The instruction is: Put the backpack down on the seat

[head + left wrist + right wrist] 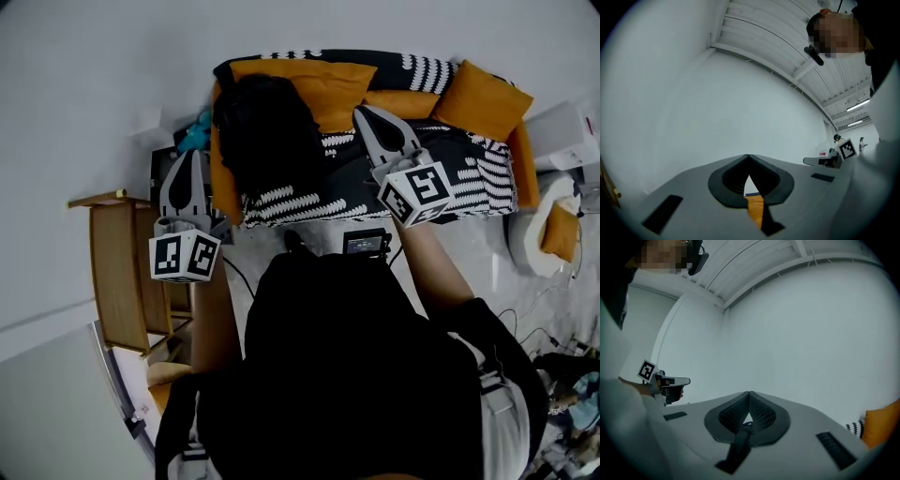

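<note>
A black backpack (265, 131) rests on the left end of the sofa seat (469, 183), leaning against the orange backrest. My right gripper (359, 110) hovers just right of the backpack. In the right gripper view it (749, 393) is shut, with a dark strap (737, 446) caught between the pads and trailing down. My left gripper (194, 153) is off the sofa's left end, apart from the backpack. It (749, 157) is shut in the left gripper view. Only a sliver of orange and black shows in the slit below its pads; I cannot tell if that is a strap.
The sofa carries a black-and-white blanket and orange cushions (480, 98). A wooden side table (114, 272) stands at the left. A teal object (198, 131) lies by the sofa's left arm. A white round seat (551, 230) and cables (525, 314) are at the right.
</note>
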Demonstrator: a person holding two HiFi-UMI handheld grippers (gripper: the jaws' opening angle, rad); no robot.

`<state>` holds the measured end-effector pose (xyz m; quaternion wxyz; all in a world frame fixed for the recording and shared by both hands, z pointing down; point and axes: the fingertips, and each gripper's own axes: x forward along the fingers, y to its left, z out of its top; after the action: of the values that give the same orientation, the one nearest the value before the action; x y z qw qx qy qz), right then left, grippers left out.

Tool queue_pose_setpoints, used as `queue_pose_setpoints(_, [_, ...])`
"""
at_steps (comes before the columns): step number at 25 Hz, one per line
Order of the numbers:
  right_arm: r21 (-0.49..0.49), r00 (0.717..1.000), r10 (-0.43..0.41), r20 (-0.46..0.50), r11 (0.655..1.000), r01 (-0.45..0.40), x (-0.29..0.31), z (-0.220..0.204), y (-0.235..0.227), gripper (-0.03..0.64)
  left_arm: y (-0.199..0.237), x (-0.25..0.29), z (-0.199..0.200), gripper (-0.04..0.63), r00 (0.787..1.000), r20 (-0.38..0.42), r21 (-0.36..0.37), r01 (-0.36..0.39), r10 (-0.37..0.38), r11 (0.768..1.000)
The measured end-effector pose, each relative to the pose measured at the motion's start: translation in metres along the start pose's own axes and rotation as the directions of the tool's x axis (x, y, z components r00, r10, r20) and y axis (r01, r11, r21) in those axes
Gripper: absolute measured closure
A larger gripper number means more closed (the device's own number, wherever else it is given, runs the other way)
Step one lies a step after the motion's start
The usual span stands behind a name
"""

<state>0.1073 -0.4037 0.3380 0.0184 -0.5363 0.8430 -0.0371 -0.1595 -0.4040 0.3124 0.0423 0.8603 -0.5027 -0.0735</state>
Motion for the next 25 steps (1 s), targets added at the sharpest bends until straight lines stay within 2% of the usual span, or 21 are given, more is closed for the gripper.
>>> queue_pose_setpoints(4, [-0.069,0.997,0.028,-0.068,0.997,-0.033,-0.043,-0.024,0.006,0.586,-0.035,-0.024,-0.019,0.580,0.999,-0.031,-0.033,-0.031,0.030,0.999])
queue_pose_setpoints(8, [-0.051,0.993,0.042,-0.113,0.998,-0.049,-0.108,-0.046,0.007,0.586,-0.088,-0.054,-0.048,0.580,0.997,-0.067,-0.035,-0.032,0.030,0.999])
queue_pose_setpoints(12, [-0.024,0.992,0.032,-0.121,0.999,-0.035,-0.171,-0.058,0.004,0.586,-0.132,-0.089,-0.071,0.580,0.996,-0.082,-0.115,-0.048,0.039,0.992])
queue_pose_setpoints(18, [0.024,0.993,0.026,-0.115,0.999,-0.023,-0.238,-0.068,0.005,0.586,-0.187,-0.138,-0.093,0.580,0.989,-0.140,-0.108,-0.071,0.055,0.992])
queue_pose_setpoints(25, [0.083,0.991,0.055,-0.119,0.996,-0.045,-0.280,-0.082,0.025,0.586,-0.224,-0.182,-0.106,0.580,0.980,-0.195,-0.103,-0.061,0.040,0.993])
